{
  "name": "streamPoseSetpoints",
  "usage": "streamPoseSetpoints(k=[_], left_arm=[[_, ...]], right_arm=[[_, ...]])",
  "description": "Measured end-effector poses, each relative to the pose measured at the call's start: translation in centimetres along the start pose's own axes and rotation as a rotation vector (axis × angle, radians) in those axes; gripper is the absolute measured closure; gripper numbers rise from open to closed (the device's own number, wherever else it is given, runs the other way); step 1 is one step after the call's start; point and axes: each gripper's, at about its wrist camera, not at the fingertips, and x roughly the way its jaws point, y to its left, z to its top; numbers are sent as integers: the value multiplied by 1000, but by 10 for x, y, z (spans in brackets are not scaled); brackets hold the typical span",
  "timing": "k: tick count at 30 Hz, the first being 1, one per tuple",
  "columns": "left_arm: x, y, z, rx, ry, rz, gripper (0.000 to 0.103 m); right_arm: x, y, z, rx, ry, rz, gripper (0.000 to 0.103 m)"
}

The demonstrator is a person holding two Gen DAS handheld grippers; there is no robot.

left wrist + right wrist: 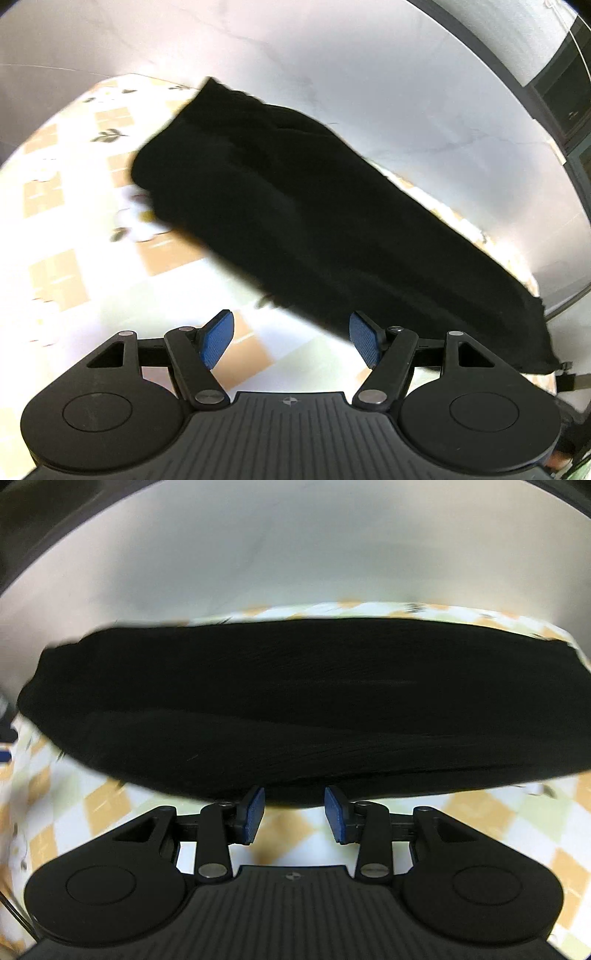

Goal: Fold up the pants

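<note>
Black pants: long band just ahead of both claws.
Left gripper: apart, empty.
Right gripper: apart, empty.
Advice: pinch near edge squarely.

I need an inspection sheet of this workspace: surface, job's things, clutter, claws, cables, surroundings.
Surface: table with checked cloth, orange, white and pale green.
Job's things: black pants lying long across the cloth, apparently folded lengthwise.
Clutter: nothing seen.
Claws: left claw open, empty, at the pants' near edge; right claw open, empty, just short of the pants.
Cables: nothing seen for sure.
Surroundings: pale floor; dark cabinet far right.
</note>
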Motion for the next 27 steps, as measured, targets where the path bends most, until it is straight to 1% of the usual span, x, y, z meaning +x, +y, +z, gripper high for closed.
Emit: streamPoseSetpoints(k=[3, 4, 7, 10, 12, 13, 16, 20, 24, 27], left_arm=[[-11, 15, -2, 18, -2, 27, 31], [0, 8, -4, 23, -4, 37, 31], [-13, 19, -9, -3, -8, 67, 31], [-16, 26, -6, -34, -20, 82, 31], [-12, 27, -2, -46, -23, 111, 31], [-2, 18, -14, -56, -23, 124, 31], [1, 9, -11, -73, -18, 149, 31], [2, -10, -10, -46, -27, 189, 31], [9, -19, -10, -26, -8, 191, 31], [15, -21, -8, 10, 5, 168, 30]], right_arm=[[10, 21, 4, -44, 16, -8, 64], [12, 24, 6, -46, 15, -15, 63], [17, 28, 10, -25, 19, -30, 62], [26, 28, 15, -23, 40, -17, 62], [30, 23, 19, -21, 56, 0, 62], [32, 21, 20, -18, 66, 9, 62], [35, 14, 21, -42, 85, 38, 62], [38, 10, 21, -67, 86, 71, 62], [37, 7, 18, -59, 83, 91, 62], [35, 7, 17, -39, 87, 84, 62]])
